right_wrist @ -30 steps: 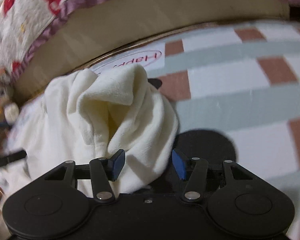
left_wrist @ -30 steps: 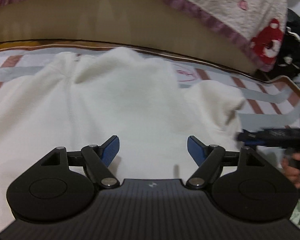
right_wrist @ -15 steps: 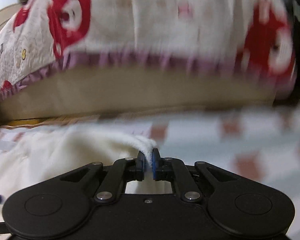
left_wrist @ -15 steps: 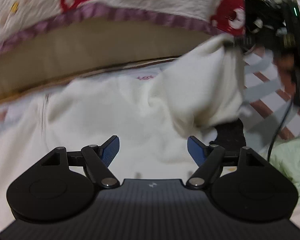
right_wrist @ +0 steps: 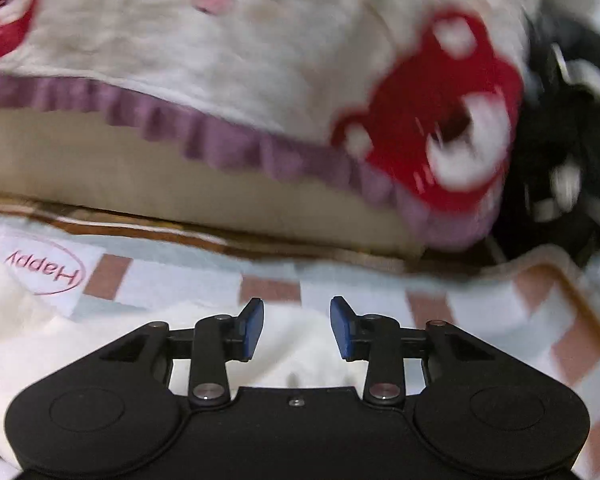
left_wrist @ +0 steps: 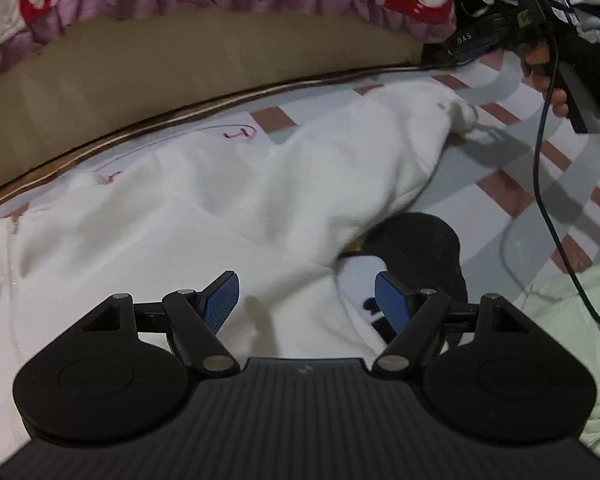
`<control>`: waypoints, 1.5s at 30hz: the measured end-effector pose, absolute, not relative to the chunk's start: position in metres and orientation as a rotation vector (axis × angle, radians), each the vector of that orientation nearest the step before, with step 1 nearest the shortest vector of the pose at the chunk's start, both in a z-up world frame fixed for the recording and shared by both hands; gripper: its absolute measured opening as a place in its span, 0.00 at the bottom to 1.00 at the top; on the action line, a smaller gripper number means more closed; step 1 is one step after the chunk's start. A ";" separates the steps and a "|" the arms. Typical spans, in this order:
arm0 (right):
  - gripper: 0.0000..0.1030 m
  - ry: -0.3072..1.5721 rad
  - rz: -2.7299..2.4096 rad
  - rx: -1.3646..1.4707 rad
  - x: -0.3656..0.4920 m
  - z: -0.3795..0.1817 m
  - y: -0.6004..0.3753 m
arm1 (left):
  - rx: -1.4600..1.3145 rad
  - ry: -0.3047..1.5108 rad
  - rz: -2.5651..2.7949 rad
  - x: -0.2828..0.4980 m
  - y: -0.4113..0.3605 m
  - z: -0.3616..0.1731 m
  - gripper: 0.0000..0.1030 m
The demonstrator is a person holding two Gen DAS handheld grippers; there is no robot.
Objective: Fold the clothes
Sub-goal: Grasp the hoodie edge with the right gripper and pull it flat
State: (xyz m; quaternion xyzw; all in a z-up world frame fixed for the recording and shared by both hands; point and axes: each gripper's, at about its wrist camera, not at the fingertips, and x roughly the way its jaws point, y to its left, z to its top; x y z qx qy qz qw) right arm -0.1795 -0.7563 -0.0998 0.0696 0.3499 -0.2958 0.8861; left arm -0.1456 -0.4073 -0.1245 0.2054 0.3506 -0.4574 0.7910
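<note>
Left hand-held gripper [left_wrist: 305,300] wide, right hand-held gripper [right_wrist: 297,328] opening, both empty above white garment [left_wrist: 204,216]

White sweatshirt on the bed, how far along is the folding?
Early. Done: one sleeve lies stretched out over the checked sheet. In hand: nothing; the right claw is opening with nothing pinched, and the left claw hangs open over the white sweatshirt. Left: the body is rumpled, with no neat fold showing.
</note>
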 end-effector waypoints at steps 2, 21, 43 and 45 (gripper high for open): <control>0.42 0.712 -0.631 0.269 -0.200 -0.113 -0.764 | 0.458 0.756 -0.986 -0.148 -0.410 -0.129 0.72; 0.33 0.598 -0.767 0.635 -0.192 -0.193 -0.757 | 0.138 0.916 -0.807 -0.091 -0.351 -0.136 0.07; 0.62 0.814 -0.943 0.360 -0.224 -0.156 -0.751 | -0.056 0.856 -0.272 0.011 -0.102 -0.084 0.35; 0.62 0.767 -0.939 0.348 -0.235 -0.136 -0.740 | 0.003 0.837 -0.278 0.018 -0.094 -0.088 0.41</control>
